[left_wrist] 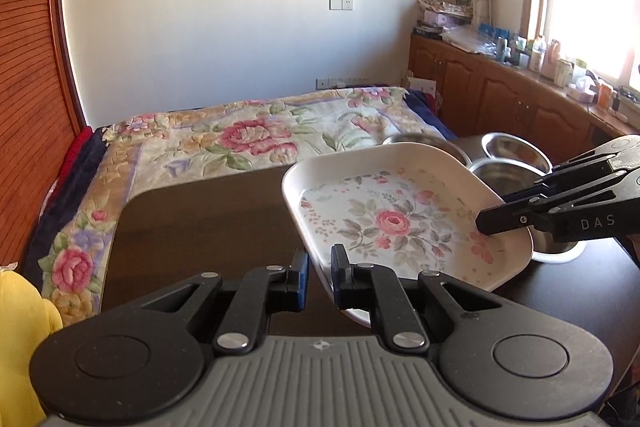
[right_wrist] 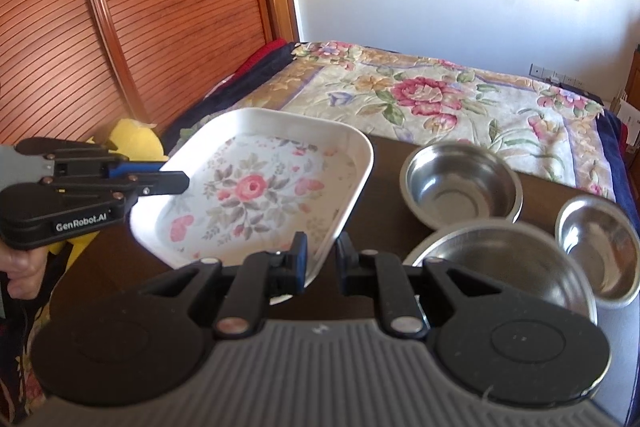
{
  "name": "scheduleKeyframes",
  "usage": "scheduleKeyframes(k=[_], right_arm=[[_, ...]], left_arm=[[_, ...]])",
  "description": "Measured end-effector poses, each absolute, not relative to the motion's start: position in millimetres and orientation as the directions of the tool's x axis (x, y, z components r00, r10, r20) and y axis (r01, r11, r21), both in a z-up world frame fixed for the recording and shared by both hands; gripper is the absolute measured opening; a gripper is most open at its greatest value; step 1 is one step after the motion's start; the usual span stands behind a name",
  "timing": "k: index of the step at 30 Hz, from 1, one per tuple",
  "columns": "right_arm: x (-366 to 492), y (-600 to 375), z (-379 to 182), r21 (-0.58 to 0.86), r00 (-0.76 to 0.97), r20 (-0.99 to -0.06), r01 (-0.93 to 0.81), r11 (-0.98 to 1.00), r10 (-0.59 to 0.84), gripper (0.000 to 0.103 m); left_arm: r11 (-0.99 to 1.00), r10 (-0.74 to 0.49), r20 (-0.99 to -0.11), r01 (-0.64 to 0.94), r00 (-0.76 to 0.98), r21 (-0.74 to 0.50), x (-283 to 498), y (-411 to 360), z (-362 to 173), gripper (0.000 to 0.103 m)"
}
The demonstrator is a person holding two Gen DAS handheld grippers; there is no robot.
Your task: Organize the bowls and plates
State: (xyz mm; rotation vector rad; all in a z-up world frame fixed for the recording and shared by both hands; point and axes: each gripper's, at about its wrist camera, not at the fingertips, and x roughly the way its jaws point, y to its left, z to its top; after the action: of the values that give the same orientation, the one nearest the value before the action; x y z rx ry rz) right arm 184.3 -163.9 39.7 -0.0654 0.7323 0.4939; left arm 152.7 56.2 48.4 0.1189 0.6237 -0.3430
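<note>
The floral tray (left_wrist: 404, 223), a shallow rectangular dish with a raised white rim, hangs tilted above the dark tabletop (left_wrist: 208, 219), carried between both tools. The left tongs (left_wrist: 319, 273) pinch its near rim, and the right tongs (right_wrist: 322, 259) pinch the opposite edge, each pair pressed almost together on the thin lip. It looks stiff and light, probably melamine or enamelled metal, with a glossy surface that could slide out of a shallow bite, so a hold at two opposite rims seems the sensible one and level carrying matters. The tray is empty. To its right on the tabletop stand three steel bowls, all empty: a far bowl (right_wrist: 460, 183), a near large bowl (right_wrist: 508, 267) and a small bowl (right_wrist: 600, 247), close together. A bed with a flowered quilt (right_wrist: 440, 95) lies beyond.
</note>
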Motion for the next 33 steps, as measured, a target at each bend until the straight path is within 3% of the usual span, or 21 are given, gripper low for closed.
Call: scheduleKeyframes(k=[33], right_arm=[[103.2,-188.8,-0.2,0.185,0.631,-0.612,-0.473,0.861,0.478,0.017]], left_arm=[[0.927,-0.324,-0.579,0.372,0.748,-0.038,57.4,55.7,15.0,0.014]])
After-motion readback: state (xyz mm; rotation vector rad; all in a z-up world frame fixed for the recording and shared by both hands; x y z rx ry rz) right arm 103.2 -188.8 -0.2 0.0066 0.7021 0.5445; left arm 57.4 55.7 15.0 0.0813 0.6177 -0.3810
